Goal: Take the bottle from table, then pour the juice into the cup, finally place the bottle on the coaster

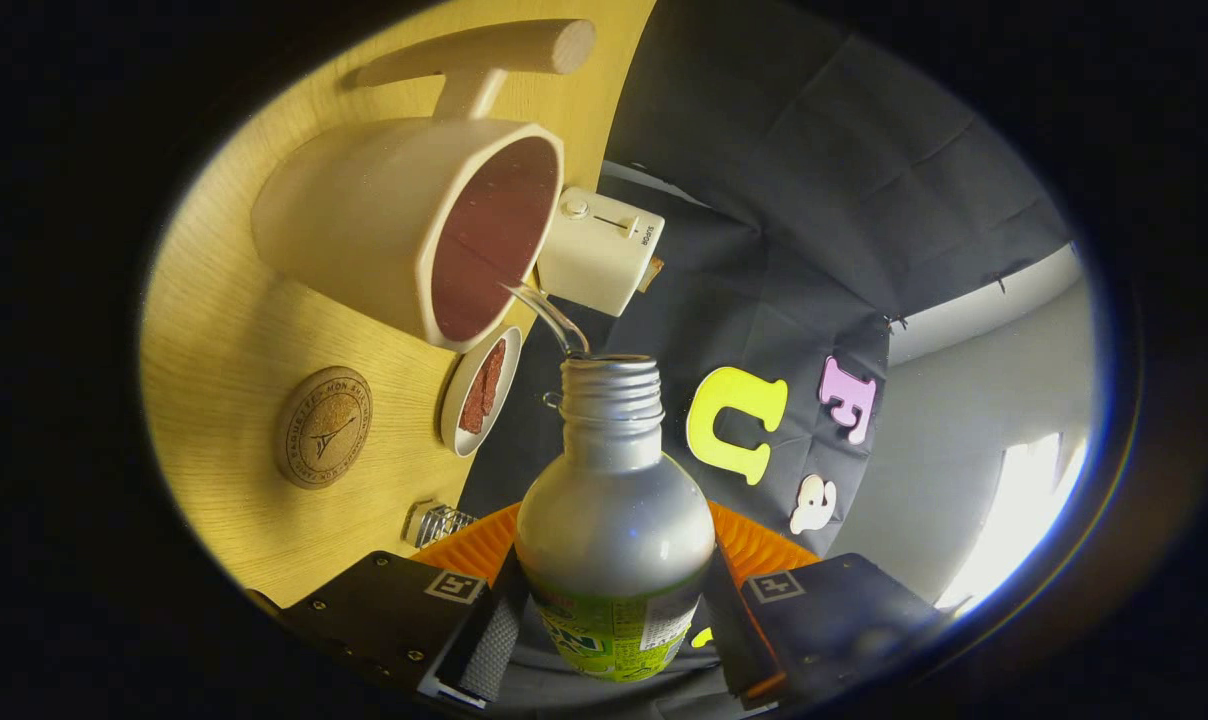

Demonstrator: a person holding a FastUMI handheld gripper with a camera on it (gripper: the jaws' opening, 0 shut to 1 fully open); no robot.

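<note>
Your gripper (612, 625) clamps the silver bottle (614, 530), both fingers pressing its sides. It is tipped towards the white cup (364, 220) on the wooden table (224, 340), a clear stream (549, 318) arcing from its threaded mouth into the cup. The cork coaster (323, 427) lies beside the cup.

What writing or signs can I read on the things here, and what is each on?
Coaster: ring of lettering around a tower drawing, too small to read.
White box: one short word beside its slider, too blurred to read.
Bottle: label print, half hidden between the claw's two fingers that press on it, unreadable.
Nothing can be quoted safely.
</note>
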